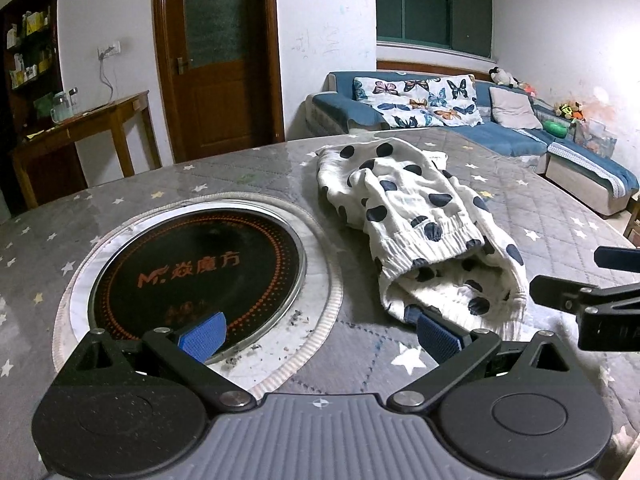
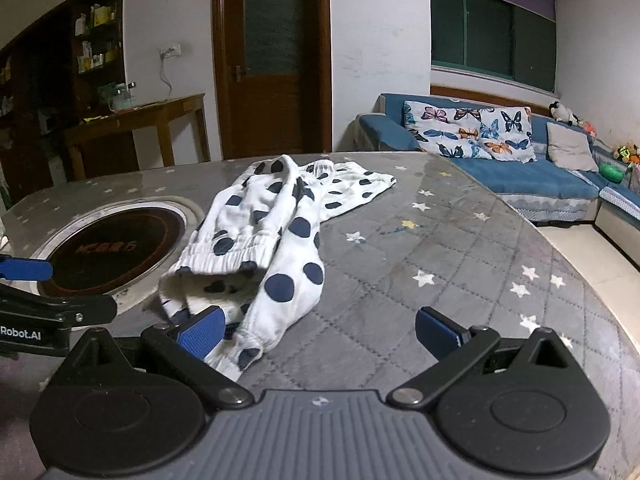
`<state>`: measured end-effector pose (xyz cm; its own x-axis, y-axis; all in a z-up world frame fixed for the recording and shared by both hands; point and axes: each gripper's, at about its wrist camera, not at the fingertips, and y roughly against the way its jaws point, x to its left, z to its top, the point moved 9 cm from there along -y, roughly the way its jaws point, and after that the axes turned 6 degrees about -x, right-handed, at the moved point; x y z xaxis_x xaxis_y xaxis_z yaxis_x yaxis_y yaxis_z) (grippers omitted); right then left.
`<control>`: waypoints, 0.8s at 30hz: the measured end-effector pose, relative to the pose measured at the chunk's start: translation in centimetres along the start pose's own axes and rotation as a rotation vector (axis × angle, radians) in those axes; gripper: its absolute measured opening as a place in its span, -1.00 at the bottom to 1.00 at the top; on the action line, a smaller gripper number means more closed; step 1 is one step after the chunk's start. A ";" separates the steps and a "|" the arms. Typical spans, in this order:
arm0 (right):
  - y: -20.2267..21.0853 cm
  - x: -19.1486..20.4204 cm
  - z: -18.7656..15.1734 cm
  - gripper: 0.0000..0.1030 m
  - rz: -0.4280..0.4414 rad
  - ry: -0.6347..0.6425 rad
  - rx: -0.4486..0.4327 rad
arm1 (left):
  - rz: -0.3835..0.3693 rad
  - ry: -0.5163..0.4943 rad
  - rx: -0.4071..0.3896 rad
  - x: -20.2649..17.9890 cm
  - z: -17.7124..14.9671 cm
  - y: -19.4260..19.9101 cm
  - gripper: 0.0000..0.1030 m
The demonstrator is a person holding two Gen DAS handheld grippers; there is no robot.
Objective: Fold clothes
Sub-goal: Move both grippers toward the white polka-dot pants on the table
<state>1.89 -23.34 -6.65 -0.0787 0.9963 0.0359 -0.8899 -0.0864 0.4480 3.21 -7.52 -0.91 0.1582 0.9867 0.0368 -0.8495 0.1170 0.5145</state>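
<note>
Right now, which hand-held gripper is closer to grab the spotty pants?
Probably the left hand-held gripper: its right finger already sits at the waistband opening of the spotty pants. The right hand-held gripper is open too, mostly over bare table cover.

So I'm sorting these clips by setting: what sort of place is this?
Most likely a home living room: a blue sofa with butterfly cushions along the wall, and a round table with a built-in cooktop, where polka-dot trousers lie.
</note>
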 end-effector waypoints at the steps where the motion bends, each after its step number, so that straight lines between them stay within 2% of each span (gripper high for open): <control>1: 0.1 0.0 0.0 0.99 0.000 -0.002 0.001 | -0.001 -0.001 -0.001 0.0 0.0 0.1 1.00; 24: -0.5 0.1 0.2 0.90 0.018 -0.036 0.015 | -0.018 -0.028 -0.008 -1.4 1.0 -0.1 1.00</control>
<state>2.40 -23.20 -6.72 -0.0784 0.9940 0.0764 -0.8817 -0.1049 0.4601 3.57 -8.99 -0.12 0.1871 0.9810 0.0517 -0.8504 0.1354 0.5084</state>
